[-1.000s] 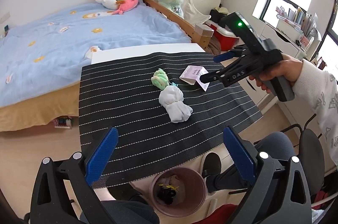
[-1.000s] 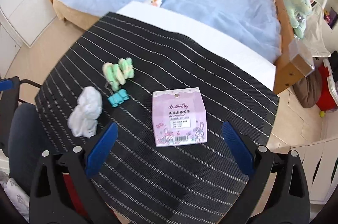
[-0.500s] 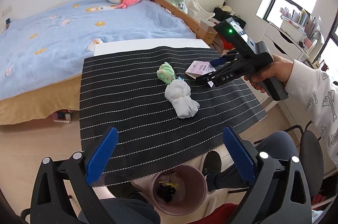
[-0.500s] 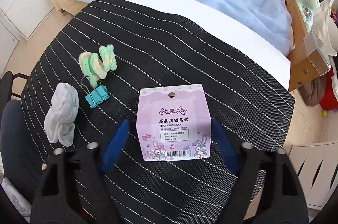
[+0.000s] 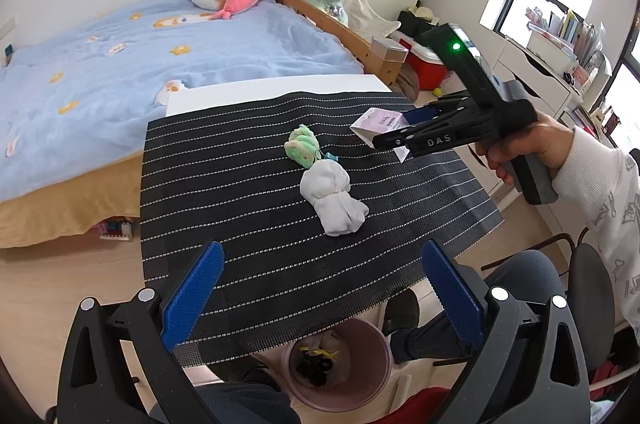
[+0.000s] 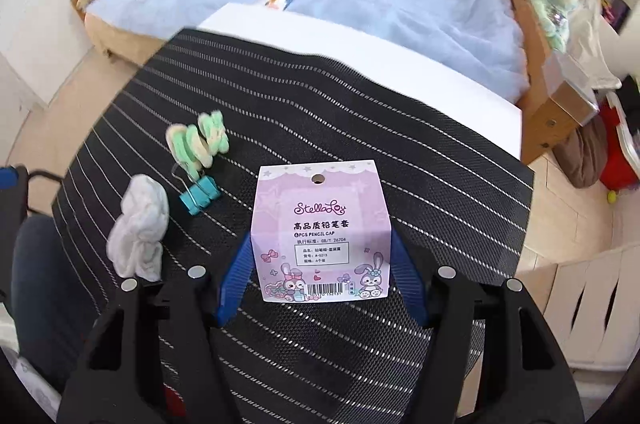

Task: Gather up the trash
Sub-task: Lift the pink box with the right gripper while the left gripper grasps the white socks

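A pink pencil-cap package [image 6: 320, 207] sits between the blue pads of my right gripper [image 6: 320, 240], whose jaws are closing and press on its two sides. In the left wrist view that package [image 5: 378, 121] hangs tilted just above the striped mat [image 5: 224, 183], held by the right gripper [image 5: 394, 127]. On the mat lie a crumpled white wad [image 5: 334, 199], a green and cream fuzzy piece [image 5: 302, 147] and a teal binder clip [image 6: 198, 197]. My left gripper [image 5: 320, 252] stands open over the mat's near edge with nothing between its fingers.
A pink waste bin [image 5: 340, 360] with some trash in it stands on the floor below the table's near edge, beside the person's legs. A blue bed [image 5: 160, 63] with plush toys lies behind the table. Drawers and a window are at the right.
The right gripper's jaws have come in from wide open onto the sides of the pink package, and the package has risen off the mat. The left gripper has stayed open.
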`<state>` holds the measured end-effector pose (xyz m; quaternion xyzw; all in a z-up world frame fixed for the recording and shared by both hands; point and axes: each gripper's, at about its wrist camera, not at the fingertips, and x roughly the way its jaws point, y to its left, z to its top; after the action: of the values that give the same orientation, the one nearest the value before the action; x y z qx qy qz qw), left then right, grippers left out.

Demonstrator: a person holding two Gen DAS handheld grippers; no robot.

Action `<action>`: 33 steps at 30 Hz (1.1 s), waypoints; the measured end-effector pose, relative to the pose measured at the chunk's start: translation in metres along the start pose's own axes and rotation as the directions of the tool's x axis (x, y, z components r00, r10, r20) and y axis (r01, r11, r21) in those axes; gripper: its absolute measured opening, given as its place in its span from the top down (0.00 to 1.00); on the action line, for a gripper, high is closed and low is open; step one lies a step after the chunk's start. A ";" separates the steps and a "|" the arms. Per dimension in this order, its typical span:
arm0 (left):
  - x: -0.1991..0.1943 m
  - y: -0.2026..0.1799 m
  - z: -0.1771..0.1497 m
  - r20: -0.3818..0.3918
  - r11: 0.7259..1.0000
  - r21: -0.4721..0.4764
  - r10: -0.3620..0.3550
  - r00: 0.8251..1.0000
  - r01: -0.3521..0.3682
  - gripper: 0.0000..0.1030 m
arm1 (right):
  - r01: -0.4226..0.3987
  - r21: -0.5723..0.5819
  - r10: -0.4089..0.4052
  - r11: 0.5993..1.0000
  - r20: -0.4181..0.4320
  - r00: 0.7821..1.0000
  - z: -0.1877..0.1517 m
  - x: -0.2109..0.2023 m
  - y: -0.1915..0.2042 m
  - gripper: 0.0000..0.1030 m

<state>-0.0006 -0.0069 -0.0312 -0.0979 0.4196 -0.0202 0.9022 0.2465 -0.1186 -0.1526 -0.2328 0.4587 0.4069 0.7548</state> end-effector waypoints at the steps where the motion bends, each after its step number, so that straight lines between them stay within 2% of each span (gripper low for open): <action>1: 0.001 -0.001 0.002 0.000 1.000 0.002 0.000 1.000 0.000 0.07 | -0.008 0.021 0.008 1.000 0.015 1.000 -0.002 -0.006 0.000 0.38; 10: 0.018 -0.006 0.021 -0.020 0.999 -0.027 0.018 1.000 -0.018 0.07 | -0.020 0.091 0.012 0.996 0.094 0.996 -0.018 -0.042 0.005 0.38; 14: 0.030 -0.006 0.030 -0.045 0.998 -0.043 0.034 0.998 -0.036 0.07 | 0.010 0.078 -0.018 0.997 0.100 0.995 -0.027 -0.050 0.009 0.38; 22: 0.066 -0.009 0.041 -0.104 0.997 -0.060 0.050 0.993 -0.057 0.07 | 0.009 0.119 -0.023 0.993 0.121 0.992 -0.042 -0.060 0.001 0.38; 31: 0.097 -0.007 0.036 -0.155 0.995 -0.078 0.055 0.986 -0.068 0.08 | 0.005 0.143 -0.024 0.990 0.129 0.991 -0.052 -0.065 -0.005 0.38; 32: 0.099 -0.007 0.037 -0.157 0.994 -0.081 0.054 0.986 -0.067 0.12 | 0.004 0.146 -0.023 0.989 0.130 0.991 -0.053 -0.065 -0.006 0.38; 33: 0.101 -0.006 0.037 -0.166 0.994 -0.083 0.052 0.985 -0.067 0.21 | 0.004 0.147 -0.023 0.989 0.129 0.991 -0.054 -0.064 -0.006 0.38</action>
<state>0.0930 -0.0193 -0.0829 -0.1233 0.4952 0.0176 0.8598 0.2087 -0.1871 -0.1213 -0.1527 0.4355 0.3815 0.8010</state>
